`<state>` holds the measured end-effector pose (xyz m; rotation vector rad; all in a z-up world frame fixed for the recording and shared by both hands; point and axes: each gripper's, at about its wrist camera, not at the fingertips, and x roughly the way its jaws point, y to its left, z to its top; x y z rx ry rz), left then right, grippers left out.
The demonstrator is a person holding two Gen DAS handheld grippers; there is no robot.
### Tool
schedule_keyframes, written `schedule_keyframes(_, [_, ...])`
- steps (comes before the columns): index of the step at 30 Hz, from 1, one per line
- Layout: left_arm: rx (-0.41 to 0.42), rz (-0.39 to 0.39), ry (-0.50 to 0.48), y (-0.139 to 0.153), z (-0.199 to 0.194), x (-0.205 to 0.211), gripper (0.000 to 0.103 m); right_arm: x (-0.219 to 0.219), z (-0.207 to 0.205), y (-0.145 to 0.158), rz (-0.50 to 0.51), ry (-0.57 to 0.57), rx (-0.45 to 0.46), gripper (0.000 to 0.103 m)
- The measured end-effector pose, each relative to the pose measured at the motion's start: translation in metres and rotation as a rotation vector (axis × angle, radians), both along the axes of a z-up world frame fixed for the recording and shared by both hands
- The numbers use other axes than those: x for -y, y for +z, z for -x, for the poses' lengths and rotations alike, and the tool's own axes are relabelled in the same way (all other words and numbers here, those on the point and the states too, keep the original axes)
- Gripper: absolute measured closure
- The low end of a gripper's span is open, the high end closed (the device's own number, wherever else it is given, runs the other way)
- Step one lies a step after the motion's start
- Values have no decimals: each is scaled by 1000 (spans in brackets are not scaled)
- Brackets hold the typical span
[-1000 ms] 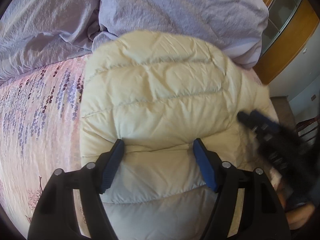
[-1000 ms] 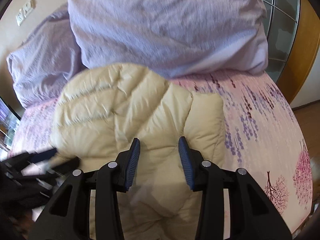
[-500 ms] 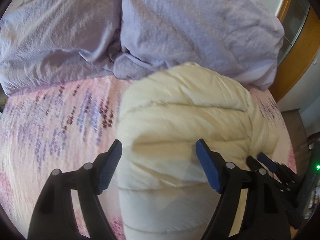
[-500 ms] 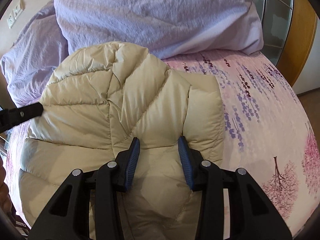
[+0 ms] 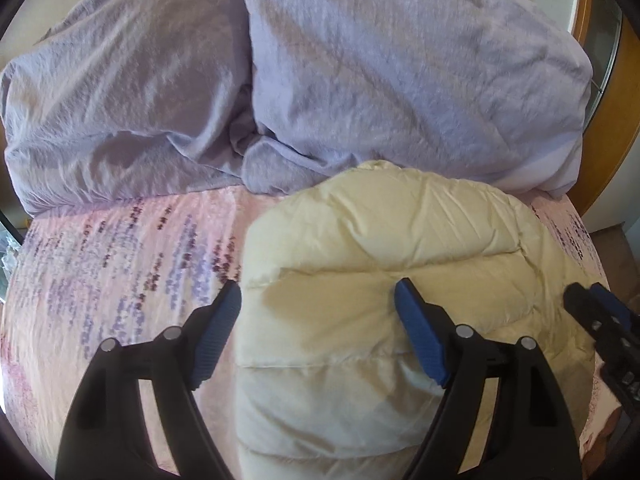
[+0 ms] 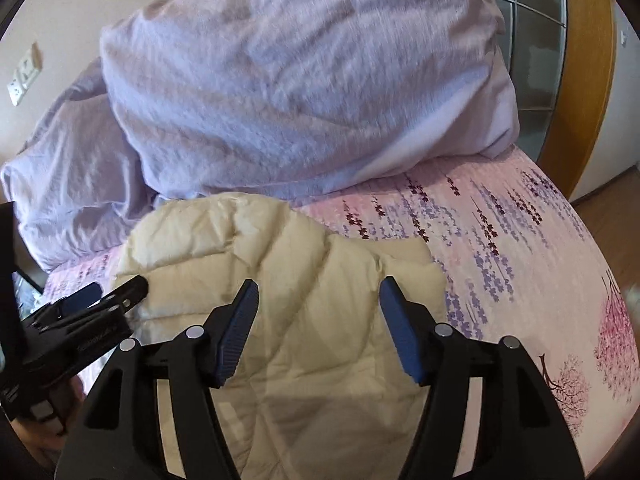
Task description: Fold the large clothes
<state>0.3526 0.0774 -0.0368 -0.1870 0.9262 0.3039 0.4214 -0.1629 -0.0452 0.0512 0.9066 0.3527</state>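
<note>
Cream puffer jacket [image 5: 372,280] is lying bunched in a compact bundle on the floral bedsheet [image 5: 120,264], just below the lilac duvet [image 5: 360,80]. Left gripper [image 5: 316,316] and right gripper [image 6: 316,308] are both spread wide, nothing held. Fold judged mostly done; tidying possibly left.

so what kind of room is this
Most likely a bedroom. The cream puffer jacket lies on a bed with a pink floral sheet, a bunched lilac duvet sits behind it, and a wood-framed glass door stands at the side.
</note>
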Motion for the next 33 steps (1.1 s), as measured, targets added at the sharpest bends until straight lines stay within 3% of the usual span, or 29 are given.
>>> schedule_keyframes(12, [-17, 11, -12, -29, -1, 11, 12, 5, 3, -39, 56, -1, 25, 33])
schedule_keyframes(33, [-39, 25, 5, -52, -3, 4, 3, 2, -3, -58, 19, 6, 43, 27])
